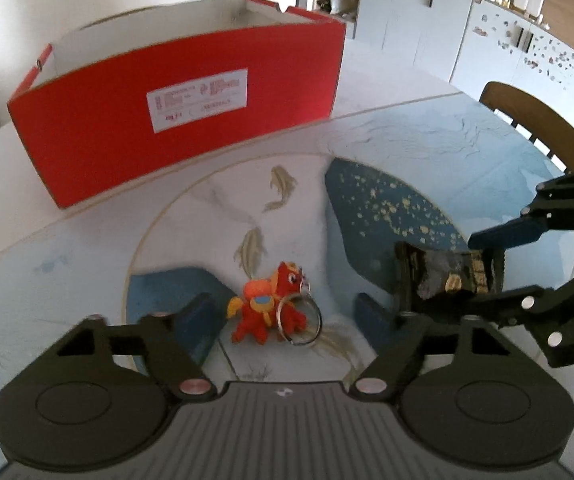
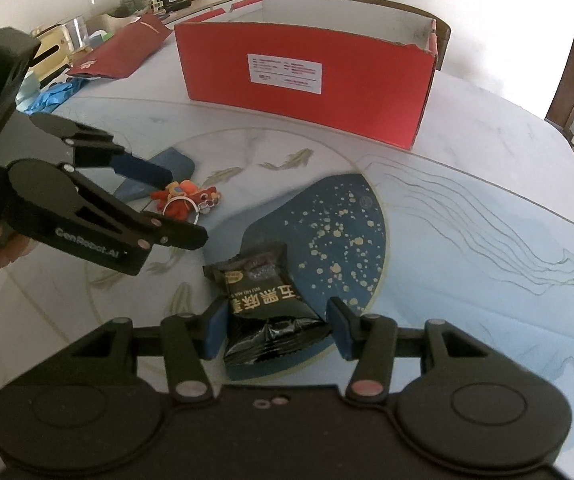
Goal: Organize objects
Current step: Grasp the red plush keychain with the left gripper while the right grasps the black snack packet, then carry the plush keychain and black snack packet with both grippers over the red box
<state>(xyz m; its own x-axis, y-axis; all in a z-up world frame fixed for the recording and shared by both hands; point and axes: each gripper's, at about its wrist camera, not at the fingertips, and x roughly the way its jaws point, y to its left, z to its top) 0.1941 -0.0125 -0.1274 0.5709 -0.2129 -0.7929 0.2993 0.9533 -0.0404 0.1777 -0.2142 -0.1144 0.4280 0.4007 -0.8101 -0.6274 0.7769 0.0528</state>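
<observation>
On tabletop near red box (image 1: pixel 175 112): left gripper (image 1: pixel 287 316) apart, straddling toy keychain (image 1: pixel 275 308), untouched; ring may snag. Right gripper (image 2: pixel 275 328) clamped on black snack packet (image 2: pixel 267 300); slick wrapper may slip.

keychain toy (image 1: pixel 273 309) left of snack packet (image 2: pixel 265 296) — box (image 1: pixel 175 120) behind | all on table (image 1: pixel 427 140)

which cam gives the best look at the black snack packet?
Right wrist view: the black snack packet lies close and centred between the right gripper fingers, its print readable. The left wrist view shows the packet only side-on near the right edge, partly hidden by those fingers.
</observation>
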